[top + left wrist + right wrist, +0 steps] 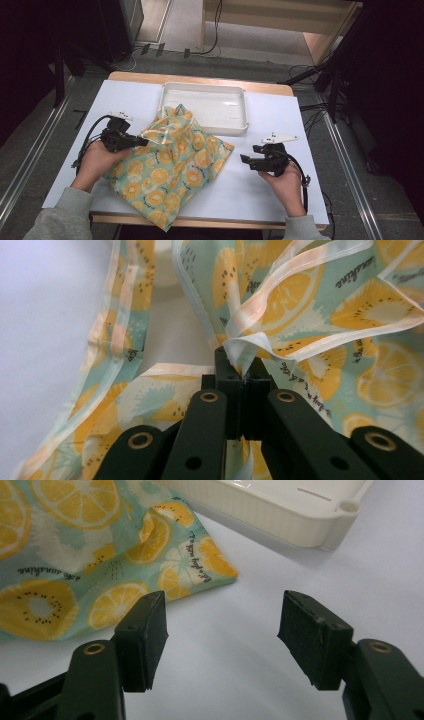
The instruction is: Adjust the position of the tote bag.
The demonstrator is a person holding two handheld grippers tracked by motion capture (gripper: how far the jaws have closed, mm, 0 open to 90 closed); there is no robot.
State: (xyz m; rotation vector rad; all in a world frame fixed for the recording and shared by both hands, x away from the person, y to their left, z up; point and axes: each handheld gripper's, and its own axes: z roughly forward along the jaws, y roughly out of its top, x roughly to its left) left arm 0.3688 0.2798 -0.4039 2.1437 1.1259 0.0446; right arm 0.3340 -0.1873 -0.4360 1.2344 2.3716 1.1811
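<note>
Citrus-print fabric bag (172, 167), long axis running 7 to 1 o'clock, left gripper (141, 141) clamping its hem, right gripper (245, 159) spread apart at 3 o'clock, glossy white tray (239, 126) at 12.

Thin printed cloth bag (172, 165), satin-shiny hem; glossy white plastic tray (235, 127); matt white tabletop (260, 190).

The high view looks forward and down over the whole tabletop (280, 195). Both gripper views sit close along their jaws, sharing the citrus-print cloth (172, 165) (320, 305) (60, 555).
</note>
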